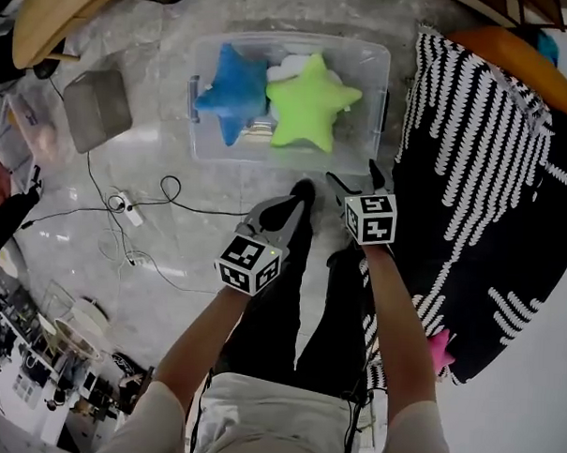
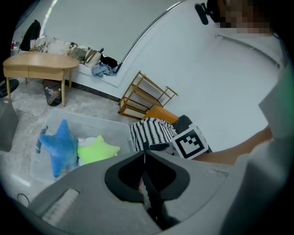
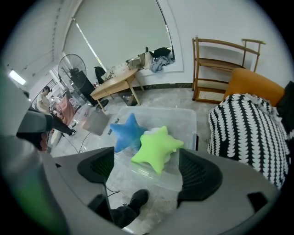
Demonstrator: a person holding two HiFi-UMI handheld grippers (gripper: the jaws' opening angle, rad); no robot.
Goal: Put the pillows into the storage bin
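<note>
Head view — left claw (image 1: 289, 210) closed on nothing, right claw (image 1: 354, 177) spread wide — empty.

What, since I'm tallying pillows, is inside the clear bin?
A blue star pillow and a green star pillow; a white thing beneath them is mostly covered, unidentifiable.

Jaws apart; green pillow (image 3: 156, 148), blue pillow (image 3: 127, 133) inside bin (image 3: 183, 117).

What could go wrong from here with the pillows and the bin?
1. The pink star pillow lies tucked against the striped blanket, easy to miss.
2. The green star pillow already sits high in the storage bin; another may slide out.
3. Cables from the power strip run toward the feet: trip risk.
</note>
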